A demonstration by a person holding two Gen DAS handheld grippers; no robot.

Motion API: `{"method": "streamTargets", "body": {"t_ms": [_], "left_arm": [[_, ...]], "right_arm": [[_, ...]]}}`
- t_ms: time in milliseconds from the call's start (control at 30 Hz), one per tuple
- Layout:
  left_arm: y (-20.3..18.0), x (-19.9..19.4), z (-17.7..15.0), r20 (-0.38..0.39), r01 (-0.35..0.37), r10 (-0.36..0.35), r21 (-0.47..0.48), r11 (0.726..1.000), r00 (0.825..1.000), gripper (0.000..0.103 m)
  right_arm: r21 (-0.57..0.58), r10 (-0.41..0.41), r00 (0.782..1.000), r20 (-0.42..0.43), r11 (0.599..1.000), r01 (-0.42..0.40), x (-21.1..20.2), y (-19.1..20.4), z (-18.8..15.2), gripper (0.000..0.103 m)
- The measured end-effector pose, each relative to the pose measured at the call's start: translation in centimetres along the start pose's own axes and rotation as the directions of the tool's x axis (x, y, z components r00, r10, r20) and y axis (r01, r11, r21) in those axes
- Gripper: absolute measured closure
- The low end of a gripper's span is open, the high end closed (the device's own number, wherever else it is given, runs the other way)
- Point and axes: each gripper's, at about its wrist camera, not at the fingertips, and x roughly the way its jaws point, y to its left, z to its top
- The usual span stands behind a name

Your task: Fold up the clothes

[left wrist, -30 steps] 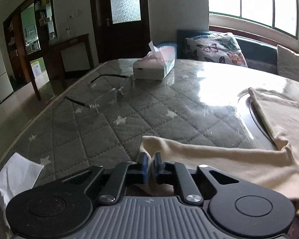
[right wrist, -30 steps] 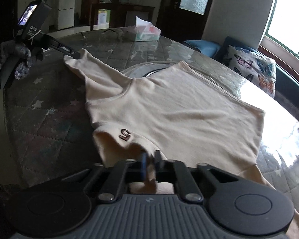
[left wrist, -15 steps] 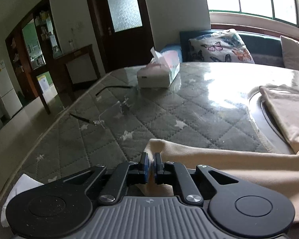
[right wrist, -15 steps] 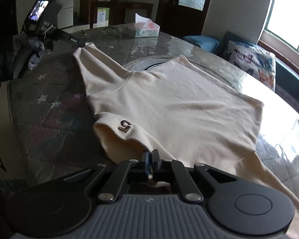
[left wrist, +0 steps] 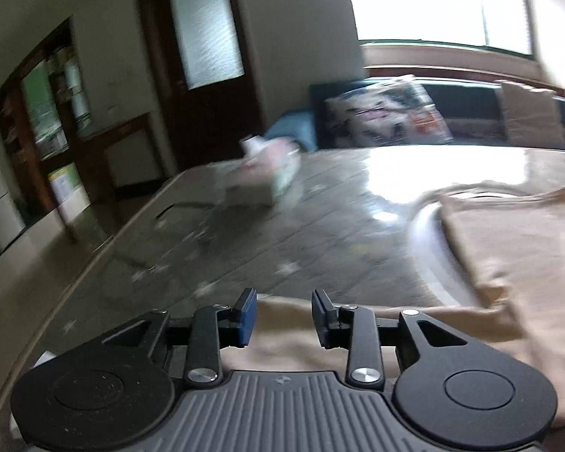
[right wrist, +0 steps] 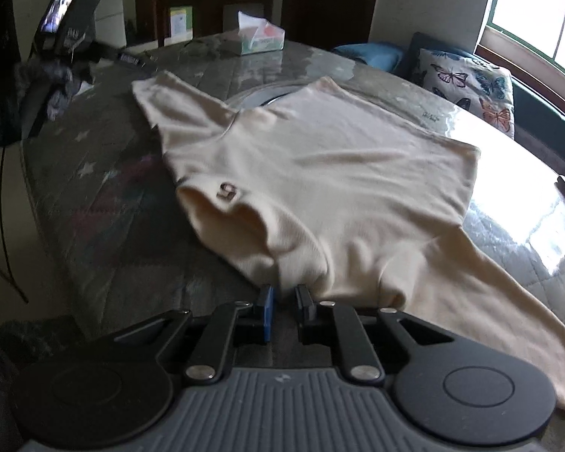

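A cream long-sleeved top (right wrist: 320, 173) lies spread flat on the quilted grey table cover (right wrist: 105, 203), its collar with a small dark mark (right wrist: 226, 191) towards me. My right gripper (right wrist: 283, 303) is open, its jaws just off the near edge of the top at the shoulder, holding nothing. My left gripper (left wrist: 283, 310) is open above the end of a sleeve (left wrist: 282, 324), which lies under the jaws. The left gripper also shows in the right wrist view (right wrist: 132, 58) at the far sleeve's tip. The left wrist view is blurred by motion.
A tissue box (right wrist: 260, 37) stands at the far side of the table (left wrist: 256, 184). A metal turntable rim (right wrist: 260, 94) shows under the top. A sofa with a butterfly cushion (right wrist: 467, 83) stands behind. The table edge (left wrist: 75, 282) runs at the left.
Both grippers have opened and let go of the top. The sleeve and the shoulder now lie flat on the table. The left gripper has tilted up and is moving.
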Motion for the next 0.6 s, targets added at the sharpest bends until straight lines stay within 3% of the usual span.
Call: {"method": "streamTargets", "body": {"t_ms": [133,267,433,600], "left_arm": [[-3.5,-1.1,0.9,0.026,0.112,-0.112,0.036,0.993,0.993,0.065],[-7.5,-1.8,1.2,0.023,0.227,-0.229,0.074,0.971,0.973,0.064],[-12.6,-2.0,0.9,-0.016,0.358,-0.360,0.133,0.924,0.933,0.064],[-16.8,-2.3,-0.6,-0.068,0.445,-0.442,0.223,0.867,0.895,0.063]], "right_arm": [[0.040,-0.010,0.998,0.065,0.999,0.008,-1.5,-0.8,0.4,0.091],[0.093,-0.067,0.995,0.080,0.994,0.060,-1.1,-2.4,0.6,0.091],[0.086,-0.069,0.996,0.056,0.994,0.064,0.2,-2.8,0.1,0.091],[0.075,-0.079,0.996,0.033,0.994,0.076,0.2,-2.9,-0.6,0.089]]}}
